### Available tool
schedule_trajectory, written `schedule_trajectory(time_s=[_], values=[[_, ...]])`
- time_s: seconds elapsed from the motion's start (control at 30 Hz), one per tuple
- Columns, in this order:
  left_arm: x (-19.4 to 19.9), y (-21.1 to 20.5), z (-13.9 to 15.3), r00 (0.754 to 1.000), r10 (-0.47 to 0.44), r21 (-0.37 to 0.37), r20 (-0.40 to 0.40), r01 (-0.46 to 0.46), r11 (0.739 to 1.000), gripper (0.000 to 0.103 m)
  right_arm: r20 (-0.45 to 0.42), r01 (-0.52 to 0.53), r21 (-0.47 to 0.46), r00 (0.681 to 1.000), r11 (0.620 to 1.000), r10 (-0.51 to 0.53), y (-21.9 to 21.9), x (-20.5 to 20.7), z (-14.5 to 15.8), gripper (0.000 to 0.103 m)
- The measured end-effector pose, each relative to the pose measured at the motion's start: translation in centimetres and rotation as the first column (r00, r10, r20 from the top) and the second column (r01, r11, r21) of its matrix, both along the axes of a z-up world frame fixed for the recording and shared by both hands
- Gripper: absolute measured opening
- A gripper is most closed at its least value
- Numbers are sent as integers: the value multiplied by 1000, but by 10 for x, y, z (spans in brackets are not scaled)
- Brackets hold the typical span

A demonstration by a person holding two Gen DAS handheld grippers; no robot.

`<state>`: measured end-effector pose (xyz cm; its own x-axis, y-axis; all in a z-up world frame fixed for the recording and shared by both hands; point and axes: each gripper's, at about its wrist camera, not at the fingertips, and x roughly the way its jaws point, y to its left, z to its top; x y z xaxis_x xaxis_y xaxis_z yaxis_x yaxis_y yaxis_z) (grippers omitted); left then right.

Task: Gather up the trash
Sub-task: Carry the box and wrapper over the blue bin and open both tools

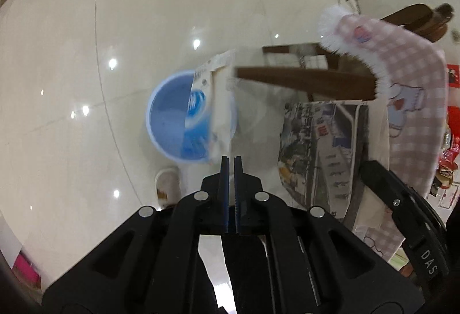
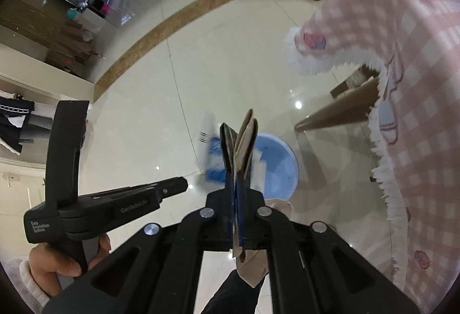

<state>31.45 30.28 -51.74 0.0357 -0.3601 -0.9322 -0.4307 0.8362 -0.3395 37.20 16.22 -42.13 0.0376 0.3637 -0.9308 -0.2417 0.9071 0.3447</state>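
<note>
A light blue trash bin [image 1: 169, 124] stands on the floor beside the table; it also shows in the right wrist view [image 2: 276, 167]. A blue and white paper package [image 1: 210, 109] hangs blurred over the bin's rim, just ahead of my left gripper [image 1: 231, 160], whose jaws are nearly closed with nothing between them. The package shows in the right wrist view [image 2: 214, 158] too. My right gripper [image 2: 238, 170] is shut on a folded brown cardboard piece [image 2: 244, 141] above the bin. A newspaper [image 1: 319, 152] lies on the table edge.
A pink checked tablecloth [image 2: 417, 112] with white fringe hangs over the brown table [image 1: 304, 81] on the right. Glossy tiled floor [image 1: 115, 26] surrounds the bin. A slippered foot [image 1: 166, 181] stands close to the bin. The left gripper's body [image 2: 95, 204] is at left.
</note>
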Motion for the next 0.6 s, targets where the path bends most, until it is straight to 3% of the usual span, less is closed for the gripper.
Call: schedule_trajectory(time_s=[0.07,0.1,0.13,0.6], values=[[-5,2,-2,1000,16,7,-11,-16,1000,28,-9,-4,-7,1000,1000,4,4,3,-8,3],[-5,2,-1,1000,23,16,-8,-23,1000,59,-14,-8,-10,1000,1000,8,5,4,-10,3],[-7,4,0,1000,27,25,-5,-27,999,63,-18,-10,-12,1000,1000,10,5,3,-12,3],[-25,36,32,994,93,69,51,-97,993,64,-14,-66,-22,998,998,66,49,3,-20,3]])
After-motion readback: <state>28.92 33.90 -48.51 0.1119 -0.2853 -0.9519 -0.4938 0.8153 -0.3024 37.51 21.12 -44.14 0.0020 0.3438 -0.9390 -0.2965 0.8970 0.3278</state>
